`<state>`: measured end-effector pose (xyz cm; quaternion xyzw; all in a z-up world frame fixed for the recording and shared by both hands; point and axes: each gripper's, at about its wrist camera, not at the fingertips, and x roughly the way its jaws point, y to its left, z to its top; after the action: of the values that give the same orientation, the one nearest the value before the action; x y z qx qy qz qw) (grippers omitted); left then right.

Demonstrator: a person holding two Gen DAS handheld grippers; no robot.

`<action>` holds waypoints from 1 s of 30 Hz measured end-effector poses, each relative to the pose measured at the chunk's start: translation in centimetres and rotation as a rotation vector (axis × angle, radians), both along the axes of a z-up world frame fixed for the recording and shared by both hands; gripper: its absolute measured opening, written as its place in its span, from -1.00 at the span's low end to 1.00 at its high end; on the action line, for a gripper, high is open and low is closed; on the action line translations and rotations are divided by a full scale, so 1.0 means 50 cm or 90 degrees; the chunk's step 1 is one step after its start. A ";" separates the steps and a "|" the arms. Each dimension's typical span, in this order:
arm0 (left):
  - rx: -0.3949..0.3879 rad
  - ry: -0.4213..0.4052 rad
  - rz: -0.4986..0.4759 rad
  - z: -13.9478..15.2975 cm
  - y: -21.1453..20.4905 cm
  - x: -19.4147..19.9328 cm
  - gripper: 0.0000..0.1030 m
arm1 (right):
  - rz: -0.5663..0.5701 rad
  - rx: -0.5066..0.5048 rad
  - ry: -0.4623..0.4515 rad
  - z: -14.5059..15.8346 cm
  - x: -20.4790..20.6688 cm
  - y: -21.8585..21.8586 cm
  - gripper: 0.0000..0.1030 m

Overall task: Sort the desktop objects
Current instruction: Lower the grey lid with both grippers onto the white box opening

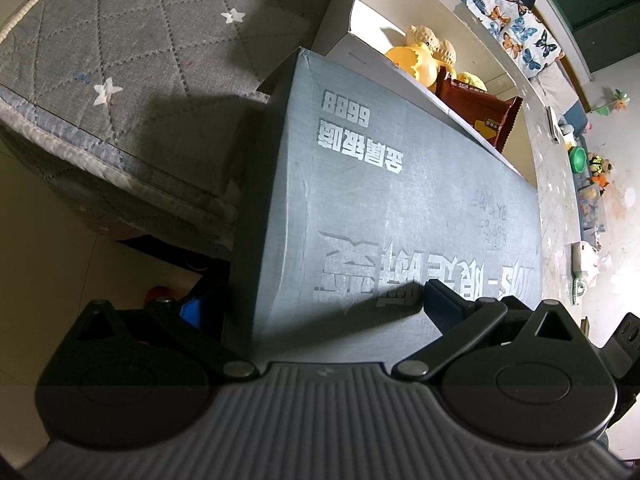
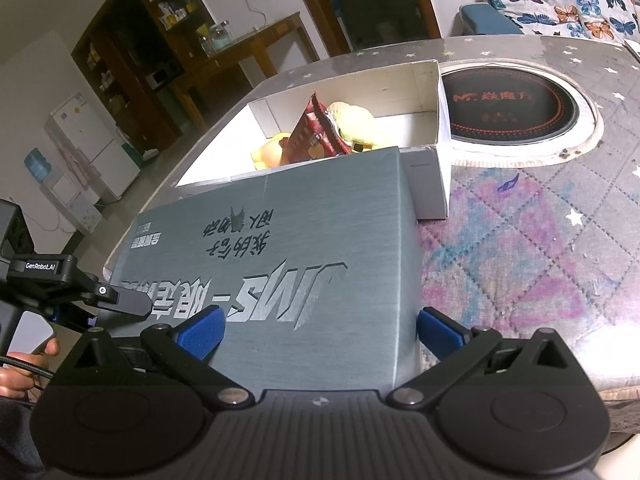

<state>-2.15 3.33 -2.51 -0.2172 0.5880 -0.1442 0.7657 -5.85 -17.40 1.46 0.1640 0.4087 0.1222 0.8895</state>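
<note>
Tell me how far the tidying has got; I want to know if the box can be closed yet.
Done: yellow toys and a red snack packet already lie in the white box. In hand: the grey lid covers part of the box, with the right gripper and left gripper straddling its near corners, both open. Left: bringing the lid over the open far part.

Grey lid (image 2: 280,248) covers the near half of the white box (image 2: 430,184), blocking entry from above there. Far half stands open, but a red snack packet (image 2: 316,130) and yellow toys (image 2: 356,124) crowd it. Table (image 2: 540,240) right of the box is bare quilted cover; the round hob (image 2: 508,106) lies flush beyond.
</note>
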 end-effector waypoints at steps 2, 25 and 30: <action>0.001 0.000 0.000 0.001 -0.001 0.001 1.00 | 0.000 0.000 -0.001 -0.001 0.001 0.000 1.00; 0.011 -0.057 -0.022 0.052 -0.004 -0.012 1.00 | -0.015 0.010 -0.033 0.017 -0.028 -0.002 1.00; 0.011 -0.067 -0.028 0.070 -0.004 -0.007 1.00 | -0.024 0.011 -0.051 0.032 -0.034 -0.006 1.00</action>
<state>-2.52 3.13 0.98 -0.1901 0.5528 -0.1672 0.7939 -7.57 -17.67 3.07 0.1742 0.3687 0.1155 0.9057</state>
